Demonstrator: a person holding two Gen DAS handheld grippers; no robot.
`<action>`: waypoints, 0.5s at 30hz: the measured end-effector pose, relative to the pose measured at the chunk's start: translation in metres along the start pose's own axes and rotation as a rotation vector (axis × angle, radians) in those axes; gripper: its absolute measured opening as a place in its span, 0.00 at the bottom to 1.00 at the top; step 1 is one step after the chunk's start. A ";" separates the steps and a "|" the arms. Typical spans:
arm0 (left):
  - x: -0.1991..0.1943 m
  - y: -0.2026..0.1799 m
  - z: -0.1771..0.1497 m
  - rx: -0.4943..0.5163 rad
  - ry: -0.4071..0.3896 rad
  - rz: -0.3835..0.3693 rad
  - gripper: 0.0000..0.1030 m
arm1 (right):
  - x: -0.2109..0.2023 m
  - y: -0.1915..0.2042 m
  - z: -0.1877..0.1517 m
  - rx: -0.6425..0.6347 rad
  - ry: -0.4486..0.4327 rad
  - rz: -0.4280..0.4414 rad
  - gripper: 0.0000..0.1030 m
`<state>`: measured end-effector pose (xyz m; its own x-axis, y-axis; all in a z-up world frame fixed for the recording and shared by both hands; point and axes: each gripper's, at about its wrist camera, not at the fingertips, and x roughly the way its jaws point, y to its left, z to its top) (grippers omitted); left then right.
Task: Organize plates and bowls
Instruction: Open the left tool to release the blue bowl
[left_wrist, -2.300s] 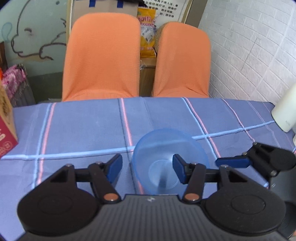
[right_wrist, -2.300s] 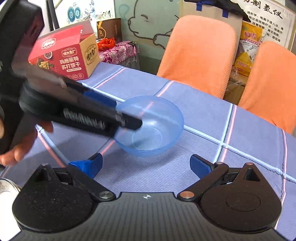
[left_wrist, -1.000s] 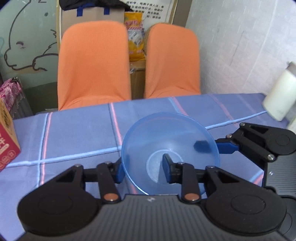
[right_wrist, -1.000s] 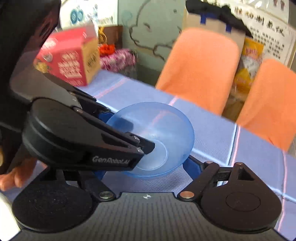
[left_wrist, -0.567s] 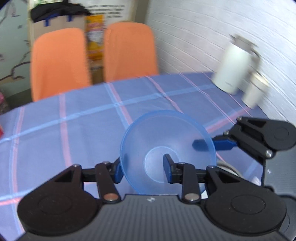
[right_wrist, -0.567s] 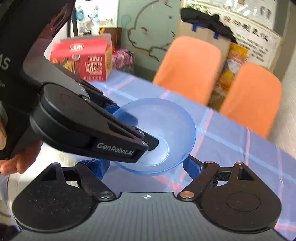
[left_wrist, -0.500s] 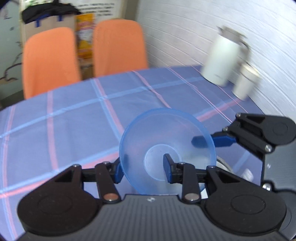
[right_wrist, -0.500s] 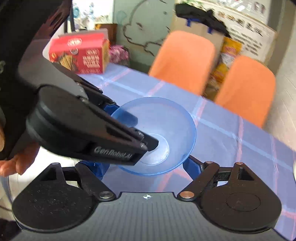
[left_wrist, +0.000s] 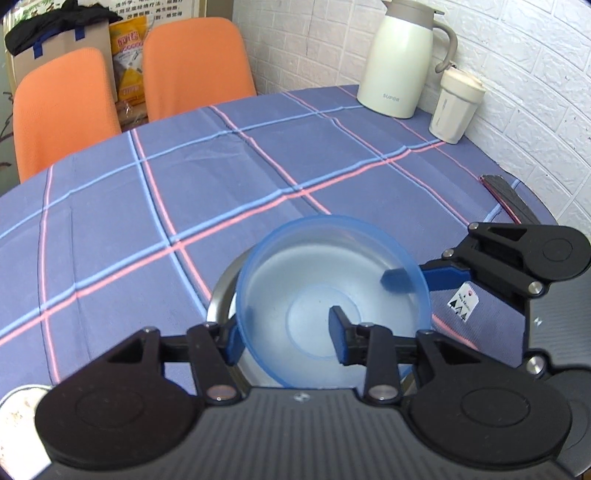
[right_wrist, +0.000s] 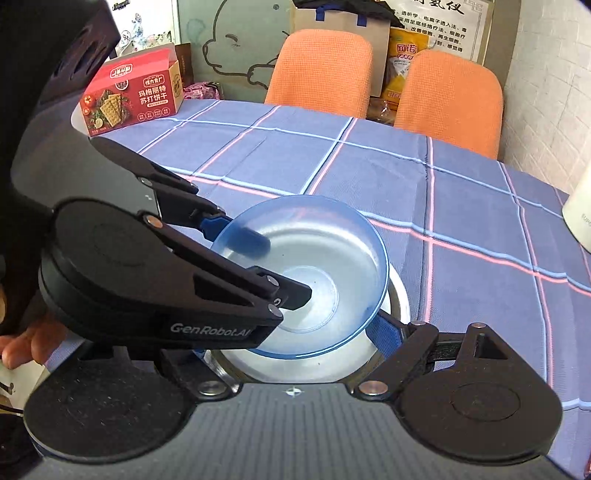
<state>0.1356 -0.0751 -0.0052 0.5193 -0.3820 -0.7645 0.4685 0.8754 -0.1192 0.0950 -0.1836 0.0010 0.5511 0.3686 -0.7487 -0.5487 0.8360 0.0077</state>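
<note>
Opening left hand-held gripper (left_wrist: 286, 338) straddles bowl (left_wrist: 325, 291) rim.

A table (left_wrist: 258, 166) under a blue cloth with pink and light-blue stripes fills the room's foreground. 2 orange chairs (left_wrist: 192, 62) stand at its far edge. A white brick wall (left_wrist: 517, 74) runs along the right side; a pale green panel with a cartoon outline (right_wrist: 229, 44) lies behind. Even daylight.
</note>
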 end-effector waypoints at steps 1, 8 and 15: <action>0.000 0.000 0.000 -0.009 -0.002 -0.002 0.62 | -0.003 -0.001 -0.003 0.009 -0.007 0.005 0.71; -0.016 0.008 -0.005 -0.038 -0.043 -0.037 0.80 | -0.024 -0.008 -0.024 0.048 -0.045 0.007 0.72; -0.048 0.018 -0.015 -0.088 -0.140 -0.022 0.96 | -0.049 -0.016 -0.046 0.147 -0.147 0.003 0.72</action>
<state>0.1082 -0.0363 0.0196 0.6070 -0.4336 -0.6660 0.4195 0.8866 -0.1949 0.0476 -0.2338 0.0070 0.6412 0.4176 -0.6438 -0.4588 0.8811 0.1147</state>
